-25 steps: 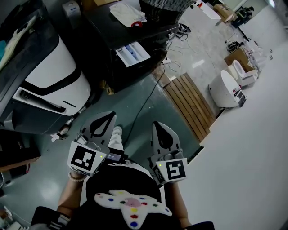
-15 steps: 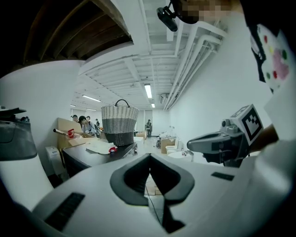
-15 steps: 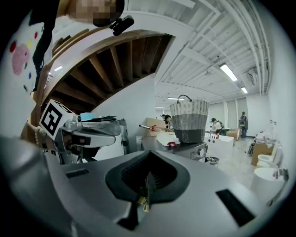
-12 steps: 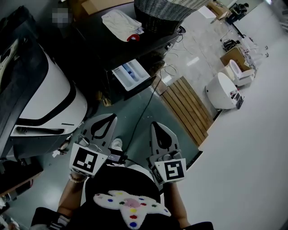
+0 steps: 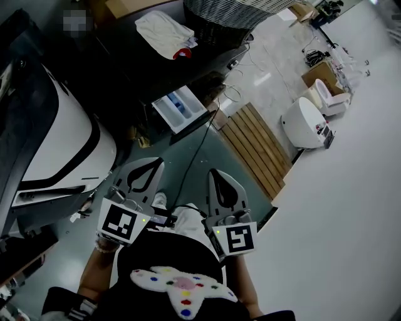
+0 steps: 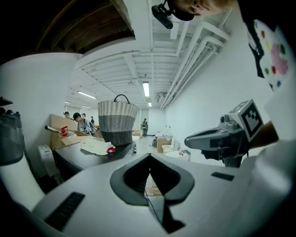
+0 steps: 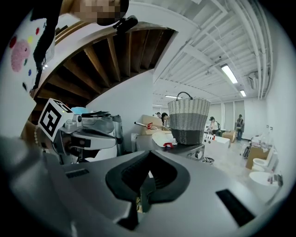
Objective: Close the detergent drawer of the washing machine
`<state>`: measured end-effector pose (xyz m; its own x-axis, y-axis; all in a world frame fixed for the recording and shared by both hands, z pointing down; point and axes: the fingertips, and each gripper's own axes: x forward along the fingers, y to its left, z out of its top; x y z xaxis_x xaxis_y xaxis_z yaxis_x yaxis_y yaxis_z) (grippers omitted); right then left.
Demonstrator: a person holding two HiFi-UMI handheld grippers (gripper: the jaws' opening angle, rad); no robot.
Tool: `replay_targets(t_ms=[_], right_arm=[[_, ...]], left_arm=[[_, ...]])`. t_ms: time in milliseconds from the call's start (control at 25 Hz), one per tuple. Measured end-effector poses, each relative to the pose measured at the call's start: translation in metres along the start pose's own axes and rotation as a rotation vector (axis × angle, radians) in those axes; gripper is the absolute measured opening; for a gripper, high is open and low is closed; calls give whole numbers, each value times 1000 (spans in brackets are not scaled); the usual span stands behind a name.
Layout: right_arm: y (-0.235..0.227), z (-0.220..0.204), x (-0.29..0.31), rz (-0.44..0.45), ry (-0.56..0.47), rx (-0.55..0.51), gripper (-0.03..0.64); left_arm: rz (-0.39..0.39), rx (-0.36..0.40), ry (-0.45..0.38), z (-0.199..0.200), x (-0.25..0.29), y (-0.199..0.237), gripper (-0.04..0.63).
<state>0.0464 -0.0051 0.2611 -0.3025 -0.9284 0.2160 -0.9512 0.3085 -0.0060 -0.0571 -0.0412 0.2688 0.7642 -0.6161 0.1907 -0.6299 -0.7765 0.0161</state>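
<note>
The black washing machine [image 5: 156, 63] stands ahead at the top of the head view. Its white detergent drawer [image 5: 180, 108] juts out open, with a blue compartment inside. My left gripper [image 5: 153, 161] and right gripper [image 5: 215, 172] are held side by side in front of me, pointing toward the machine and well short of the drawer. Both are shut and hold nothing. In the left gripper view the jaws [image 6: 149, 156] meet, with the right gripper [image 6: 217, 139] beside them. The right gripper view shows its jaws [image 7: 149, 155] closed too.
A wicker basket [image 5: 232, 9] and a white cloth [image 5: 160, 28] lie on top of the machine. A large white and black appliance [image 5: 62, 144] stands at the left. A black cable [image 5: 197, 150] runs across the floor, beside a wooden slatted board [image 5: 260, 150] and a white toilet [image 5: 304, 122].
The view and both grippers have moved toward the washing machine, and the open drawer now sits lower and nearer in the head view. Both grippers stay shut.
</note>
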Motion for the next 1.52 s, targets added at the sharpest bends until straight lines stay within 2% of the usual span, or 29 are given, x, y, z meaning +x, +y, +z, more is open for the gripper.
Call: replay_targets(t_ms=[240,440,760,880,1000,1120,1360,1520], right_arm=[[-12,3,6,18,-4,-15,2],[-20,3,12,57,-5,-12,3],[-29,-1,16,97,-5,0,2],[-29,-6,17,128,20,-41,52],[-28,-8,18,148,27,-38,69],[-30,-9,20,164,24,-20,103],[-35,-17,27,187,34,-8,130],[-39,-25,32,203,48,-16,130]], left_arm=[[8,-1,8,0,11,1,11],[47,-29,5,2,18,3,11],[89,-30,38,-6,25,-1,11],[71,-16,91,-16,27,-6,12],[56,-14,103,-18,30,-10,25],[49,-35,93,-18,33,-13,99],[96,-108,97,-26,36,-10,114],[118,-97,115,-33,38,-7,115]])
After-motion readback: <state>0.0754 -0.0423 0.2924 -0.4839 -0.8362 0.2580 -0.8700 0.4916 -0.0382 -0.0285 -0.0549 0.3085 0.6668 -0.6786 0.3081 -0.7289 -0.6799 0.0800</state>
